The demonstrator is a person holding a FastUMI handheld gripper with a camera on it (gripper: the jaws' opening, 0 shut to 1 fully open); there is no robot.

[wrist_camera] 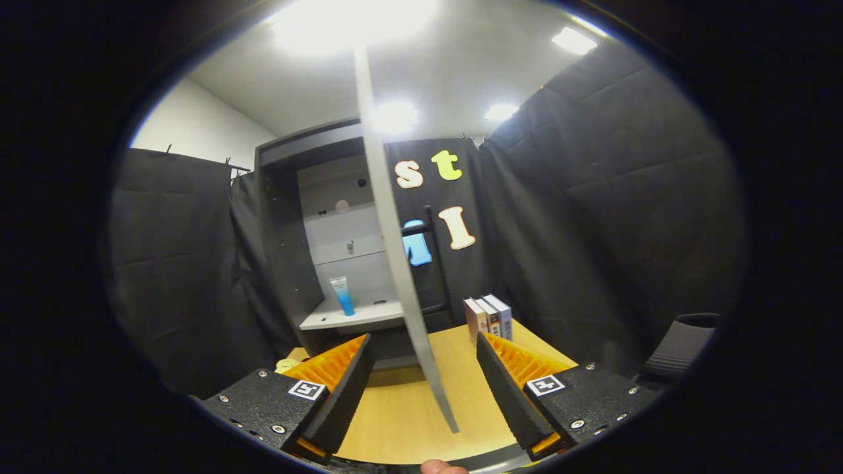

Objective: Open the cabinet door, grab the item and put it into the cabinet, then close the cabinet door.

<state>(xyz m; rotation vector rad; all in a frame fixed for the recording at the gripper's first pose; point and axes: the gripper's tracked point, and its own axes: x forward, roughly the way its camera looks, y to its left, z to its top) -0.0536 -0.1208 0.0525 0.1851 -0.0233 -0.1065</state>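
On the cabinet's (283, 217) lower shelf (355, 317) stands the tube (342, 295), upright, cap down, near the shelf's middle, so the item looks already stowed and closing is what I judge to be left. Swung wide out from the cabinet, the door (395, 243) shows edge-on, its free edge running down between the fingers of the tool (425, 388), which stands wide open and has hold of nothing; neither finger seems to touch the door, though how near the panel's edge lies to them I cannot tell. The main risk from here is the push: with the panel this thin and edge-on, a finger could slip past the edge instead of bearing on the face, and the door would stay ajar or swing back. A hard shove could slam it and rock the cabinet, and the tube, tall on a narrow base, would likely topple or roll toward the shelf's front, where it could block the door. Right of the cabinet, on the desk (395, 415), a few books (489, 317) stand upright just beyond the right finger; a wide sweep of the tool could knock them over. Further right of the cabinet a dark bin (685, 342) sits off the desk, well clear of the door's swing.
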